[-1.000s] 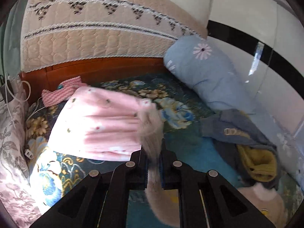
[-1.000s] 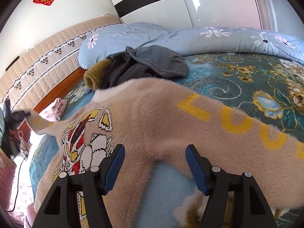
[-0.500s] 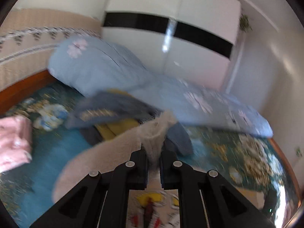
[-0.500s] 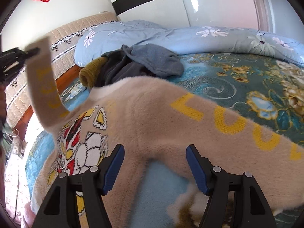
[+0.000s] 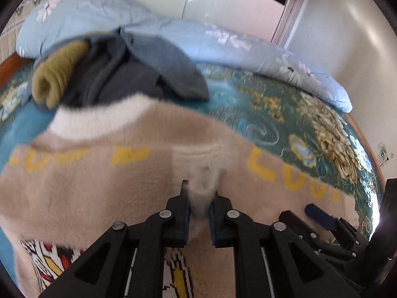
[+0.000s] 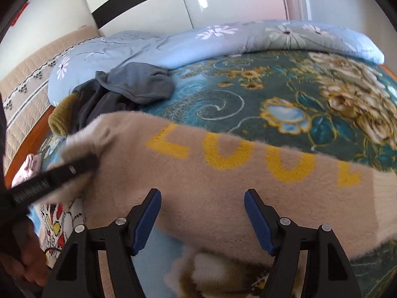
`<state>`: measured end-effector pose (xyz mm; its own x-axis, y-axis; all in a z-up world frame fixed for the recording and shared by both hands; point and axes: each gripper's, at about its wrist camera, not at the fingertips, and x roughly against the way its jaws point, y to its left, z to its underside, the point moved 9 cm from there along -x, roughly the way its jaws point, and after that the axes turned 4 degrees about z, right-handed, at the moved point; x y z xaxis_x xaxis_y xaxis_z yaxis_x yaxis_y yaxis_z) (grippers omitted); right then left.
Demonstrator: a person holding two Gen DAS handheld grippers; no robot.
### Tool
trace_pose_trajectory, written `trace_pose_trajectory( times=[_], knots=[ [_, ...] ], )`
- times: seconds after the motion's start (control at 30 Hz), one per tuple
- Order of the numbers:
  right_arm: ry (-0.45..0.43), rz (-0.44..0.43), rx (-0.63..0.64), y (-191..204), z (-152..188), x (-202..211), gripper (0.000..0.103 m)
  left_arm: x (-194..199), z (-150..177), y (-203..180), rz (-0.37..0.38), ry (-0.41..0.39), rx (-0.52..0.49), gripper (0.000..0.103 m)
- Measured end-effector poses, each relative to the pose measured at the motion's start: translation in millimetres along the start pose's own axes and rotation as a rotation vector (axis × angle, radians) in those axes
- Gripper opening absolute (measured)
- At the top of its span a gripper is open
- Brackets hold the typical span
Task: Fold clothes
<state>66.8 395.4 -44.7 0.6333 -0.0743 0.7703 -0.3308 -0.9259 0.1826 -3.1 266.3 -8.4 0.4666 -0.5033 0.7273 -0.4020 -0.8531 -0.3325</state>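
Observation:
A fuzzy beige sweater [image 6: 223,188] with yellow letters and a cartoon pattern lies spread on the bed. My left gripper [image 5: 200,198] is shut on the cuff of one sleeve [image 5: 198,164], which now lies across the sweater's chest below the white collar [image 5: 99,119]. In the right wrist view the left gripper [image 6: 74,166] comes in from the left, low over the sweater near the shoulder. My right gripper [image 6: 202,198] stands open just above the other sleeve, with nothing between its blue pads [image 6: 146,218].
A heap of dark grey and mustard clothes [image 6: 119,94] lies behind the sweater. A long light-blue floral bolster [image 6: 223,39] runs along the far side by the wardrobe. Pink folded clothes [image 6: 27,171] lie near the wooden headboard. Teal floral blanket [image 6: 322,94] covers the bed to the right.
My left gripper has swung the sleeve up from the headboard side and brought it down across the sweater's chest. The right gripper has stayed open in about the same place.

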Motion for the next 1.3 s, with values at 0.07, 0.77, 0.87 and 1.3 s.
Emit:
trace_pose_trajectory(
  times=[0.07,0.77,0.87,1.3],
  knots=[
    [0.0,0.004,0.016,1.8,0.4,-0.2,0.075,-1.9,6.0,-0.3,0.018,0.032,0.019,0.039],
    [0.026,-0.499,-0.126,78.6,-11.6,12.1,0.079,138.2,31.2,204.8,-0.169,-0.229,0.367,0.055],
    [0.053,-0.539,-0.171,91.3,-19.2,2.1,0.075,153.6,27.7,220.4,-0.179,-0.278,0.41,0.055],
    [0.005,-0.43,-0.082,115.5,-37.4,-4.8,0.01,119.7,22.4,214.8,0.0,-0.221,0.402,0.055]
  ],
)
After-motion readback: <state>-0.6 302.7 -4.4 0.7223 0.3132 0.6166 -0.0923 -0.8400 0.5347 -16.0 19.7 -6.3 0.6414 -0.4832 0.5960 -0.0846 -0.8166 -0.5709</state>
